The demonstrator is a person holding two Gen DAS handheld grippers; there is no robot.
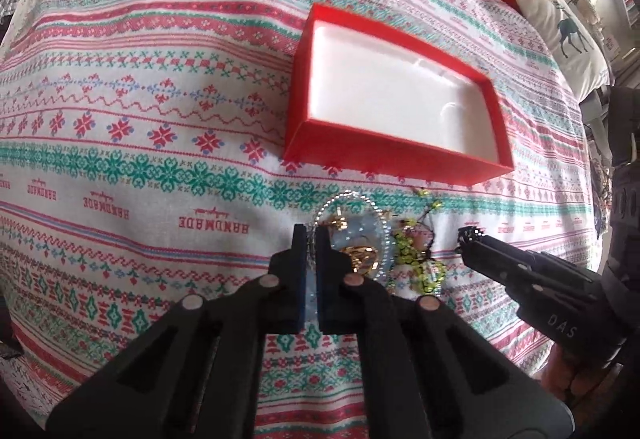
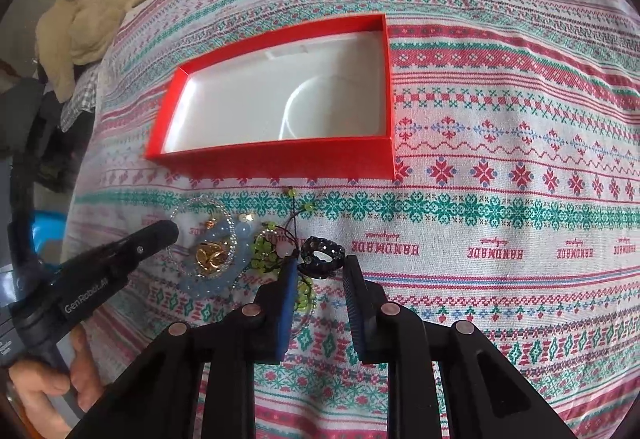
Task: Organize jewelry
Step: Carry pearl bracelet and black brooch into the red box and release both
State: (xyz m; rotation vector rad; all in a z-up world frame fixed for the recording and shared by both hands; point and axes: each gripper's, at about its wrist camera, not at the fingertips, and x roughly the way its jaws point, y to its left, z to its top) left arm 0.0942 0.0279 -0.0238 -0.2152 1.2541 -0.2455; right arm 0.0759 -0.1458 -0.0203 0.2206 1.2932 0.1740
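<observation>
We see the left gripper (image 1: 311, 235) clamped on the clear beaded bracelet (image 2: 200, 235), the right gripper (image 2: 320, 259) clamped on the black ring (image 2: 323, 258), below the red box (image 2: 272, 159) on the bed (image 2: 500, 199).

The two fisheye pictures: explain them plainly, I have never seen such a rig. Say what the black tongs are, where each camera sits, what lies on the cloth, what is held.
No robot here: a person holds a two-finger gripper in each hand, with a wide-angle camera on each looking along its fingers. One picture comes from the left gripper, the other from the right gripper. On the patterned cloth stands a red box, open and empty inside. In front lies a jewelry heap: a pale blue bracelet, gold pieces, a green beaded piece. The left gripper is closed on the edge of a clear beaded bracelet, it seems; the right is closed on a black beaded bracelet.
</observation>
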